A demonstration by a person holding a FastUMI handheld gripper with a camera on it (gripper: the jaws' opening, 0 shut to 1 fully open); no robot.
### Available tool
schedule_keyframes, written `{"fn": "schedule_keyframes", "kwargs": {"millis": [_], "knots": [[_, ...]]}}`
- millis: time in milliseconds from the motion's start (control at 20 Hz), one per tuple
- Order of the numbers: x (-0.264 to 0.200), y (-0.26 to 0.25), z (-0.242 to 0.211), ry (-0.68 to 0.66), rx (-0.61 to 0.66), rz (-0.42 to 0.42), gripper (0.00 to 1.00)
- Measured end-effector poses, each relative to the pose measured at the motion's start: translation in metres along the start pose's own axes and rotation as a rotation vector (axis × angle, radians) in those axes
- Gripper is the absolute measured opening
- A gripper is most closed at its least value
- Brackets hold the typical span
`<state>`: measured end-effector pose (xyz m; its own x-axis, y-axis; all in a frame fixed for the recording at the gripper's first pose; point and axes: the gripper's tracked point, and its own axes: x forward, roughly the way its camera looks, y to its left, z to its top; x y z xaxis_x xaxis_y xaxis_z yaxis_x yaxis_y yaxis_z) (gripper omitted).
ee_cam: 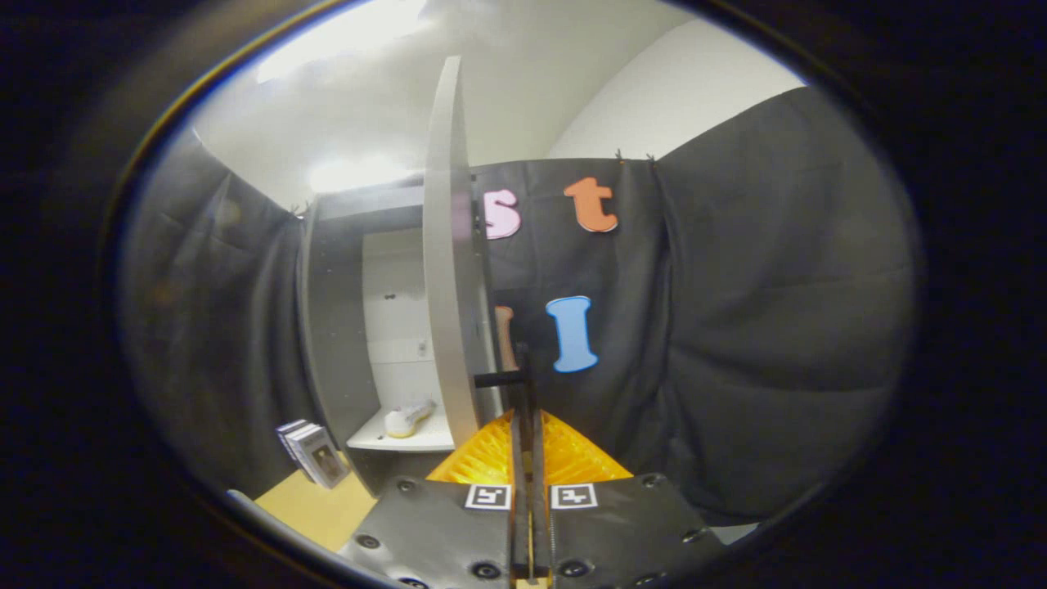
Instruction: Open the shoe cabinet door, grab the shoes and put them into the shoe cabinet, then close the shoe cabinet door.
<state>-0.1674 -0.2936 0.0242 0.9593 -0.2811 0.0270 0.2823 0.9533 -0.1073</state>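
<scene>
Your gripper (524, 409) has its 2 fingers (491, 458) almost together, with only a thin dark slit between them. In this slit stands a thin dark upright bar, and near its top a short dark peg (499, 379) goes sideways to the cabinet door (448, 270). This looks like the door's handle. The fingers seem to press on it from both sides, but the contact itself is hidden by the fingers, so you cannot be fully sure. The fingers are ribbed, and behind them lie 2 flat dark plates with screws, each with 1 small square marker.

The door is seen edge-on, just ahead of the fingers: a pale, smooth, flat board, bent only by the lens. It stands open. Left of it you see into the shoe cabinet (331, 327), with grey side walls and a white back panel. On its white bottom shelf lies 1 shoe (407, 420), pale with a yellowish tone; it is small and blurred, so its form is hard to read. A second shoe cannot be made out.

Beside the cabinet, on the wooden floor (315, 507), leans a small box (315, 454) whose print is too small to tell.
</scene>
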Motion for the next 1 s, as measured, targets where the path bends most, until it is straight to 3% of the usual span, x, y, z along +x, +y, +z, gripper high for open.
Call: {"fn": "schedule_keyframes", "kwargs": {"millis": [300, 700, 1000], "knots": [[-0.012, -0.022, -0.002, -0.006, 0.022, -0.039, 0.02], [-0.036, 0.038, 0.005, -0.077, 0.007, 0.114, 0.02], [-0.027, 0.096, -0.034, -0.007, -0.007, 0.226, 0.02]]}}
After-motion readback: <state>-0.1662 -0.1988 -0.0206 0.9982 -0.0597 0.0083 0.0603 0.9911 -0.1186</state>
